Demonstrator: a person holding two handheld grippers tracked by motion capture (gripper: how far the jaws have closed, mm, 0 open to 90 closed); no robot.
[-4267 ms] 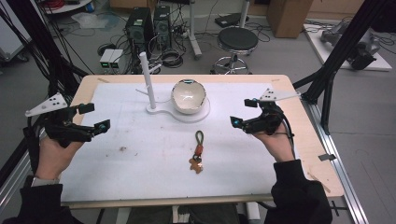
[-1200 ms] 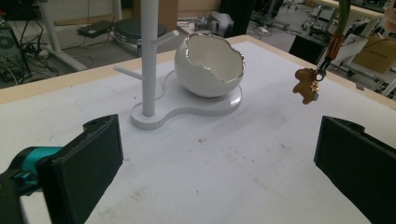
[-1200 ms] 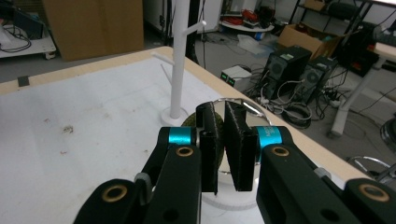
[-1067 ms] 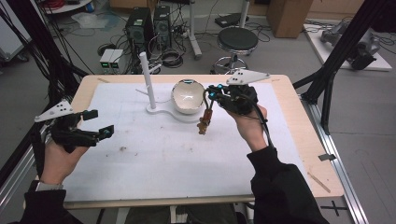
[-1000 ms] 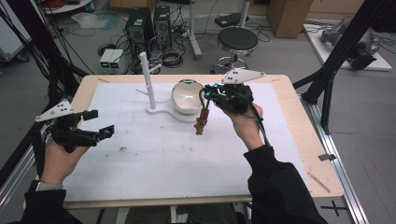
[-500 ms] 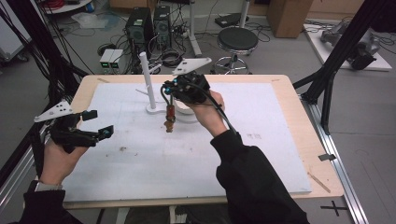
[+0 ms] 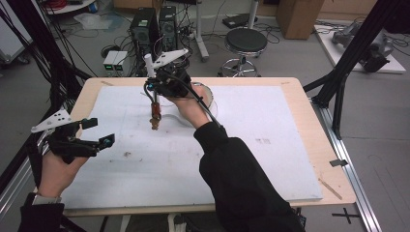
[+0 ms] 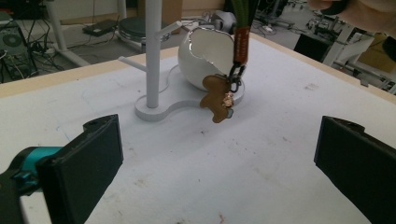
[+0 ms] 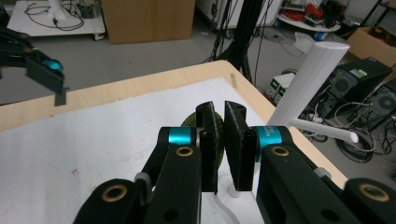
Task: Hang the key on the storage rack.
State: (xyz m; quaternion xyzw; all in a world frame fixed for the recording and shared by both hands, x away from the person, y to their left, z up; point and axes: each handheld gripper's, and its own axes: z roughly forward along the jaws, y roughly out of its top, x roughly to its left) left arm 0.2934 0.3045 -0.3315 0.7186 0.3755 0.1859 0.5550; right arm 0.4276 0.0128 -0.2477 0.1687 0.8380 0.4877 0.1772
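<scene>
Right gripper [image 7: 153, 88] is clenching the olive strap of the keychain [image 7: 155, 116], jaws pinched tight on it in the right gripper view. Since a second ago it has been carrying the keychain leftward across the table, from beside the white bowl [image 8: 205, 56] to just by the white peg stand [image 8: 153, 51]; a few seconds back the keychain was lying flat on the mat. Now it is dangling clear of the white mat [image 7: 251, 145], brown charm [image 8: 215, 99] hanging lowest, close in front of the stand's post. Likely meaning: pick-up done, transport nearly done, hanging the strap loop on a side peg [image 9: 324, 129] is coming next, not yet done. Left gripper [image 7: 94, 142] is staying released, jaws wide apart, hovering over the mat's left side, holding nothing.
</scene>
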